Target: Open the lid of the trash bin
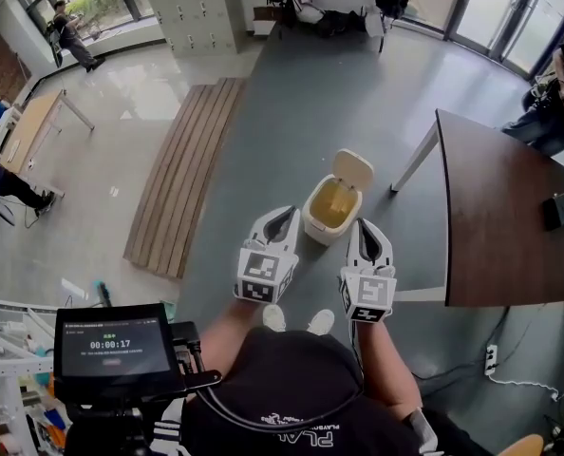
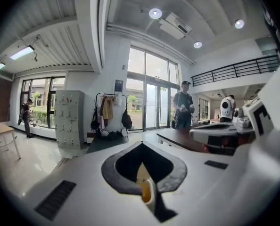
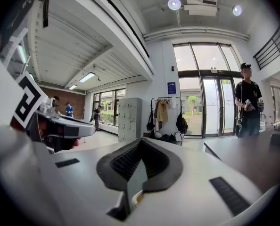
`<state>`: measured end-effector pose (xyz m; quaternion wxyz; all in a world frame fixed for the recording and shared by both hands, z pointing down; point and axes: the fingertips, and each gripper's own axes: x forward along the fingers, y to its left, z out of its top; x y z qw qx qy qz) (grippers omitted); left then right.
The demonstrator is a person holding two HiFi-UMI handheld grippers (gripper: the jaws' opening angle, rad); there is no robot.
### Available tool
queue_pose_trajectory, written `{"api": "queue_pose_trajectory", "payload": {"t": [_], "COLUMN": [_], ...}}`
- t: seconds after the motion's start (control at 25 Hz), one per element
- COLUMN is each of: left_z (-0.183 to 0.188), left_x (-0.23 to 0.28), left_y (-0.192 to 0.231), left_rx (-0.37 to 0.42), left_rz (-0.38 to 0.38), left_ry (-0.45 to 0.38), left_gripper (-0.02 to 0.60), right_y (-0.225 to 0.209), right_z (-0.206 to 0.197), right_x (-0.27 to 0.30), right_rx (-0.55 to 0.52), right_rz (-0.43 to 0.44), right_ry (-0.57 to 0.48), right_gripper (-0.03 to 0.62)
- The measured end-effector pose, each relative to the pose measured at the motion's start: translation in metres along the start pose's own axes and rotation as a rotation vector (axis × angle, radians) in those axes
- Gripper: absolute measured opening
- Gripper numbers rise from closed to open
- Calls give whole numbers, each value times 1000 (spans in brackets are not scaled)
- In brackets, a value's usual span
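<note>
A small cream trash bin [image 1: 331, 207] stands on the grey floor just ahead of me. Its lid [image 1: 352, 171] is tipped up and back, and the yellowish inside shows. My left gripper [image 1: 290, 213] is held just left of the bin, jaws shut on nothing. My right gripper [image 1: 365, 224] hovers at the bin's near right side, also shut and empty. In the left gripper view a slice of the bin [image 2: 144, 189] shows through the hollow behind the closed left gripper [image 2: 142, 145] tips. The right gripper view shows the bin's rim [image 3: 136, 199] below the shut right gripper [image 3: 141, 141].
A dark brown table [image 1: 510, 217] with a black device [image 1: 557, 209] stands to the right of the bin. Wooden planks [image 1: 182, 174] lie on the floor to the left. My shoes [image 1: 296, 321] are just behind the grippers. A person [image 2: 183, 102] stands far off by the glass doors.
</note>
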<state>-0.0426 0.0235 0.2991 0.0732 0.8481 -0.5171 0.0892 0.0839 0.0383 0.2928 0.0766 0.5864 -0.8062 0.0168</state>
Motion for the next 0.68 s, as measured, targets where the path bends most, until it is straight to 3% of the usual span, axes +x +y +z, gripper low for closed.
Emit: {"api": "queue_pose_trajectory", "payload": {"t": [0.68], "left_z": [4], "left_x": [-4], "left_y": [-5], "left_rx": [-15], "left_rz": [-7], "left_ry": [-26], "left_gripper": [-2], "right_y": [0], "right_z": [16], "right_x": [-4], "right_rx": [-31], "right_rz": [-6], "right_ry": [-41], "right_gripper": [3]}}
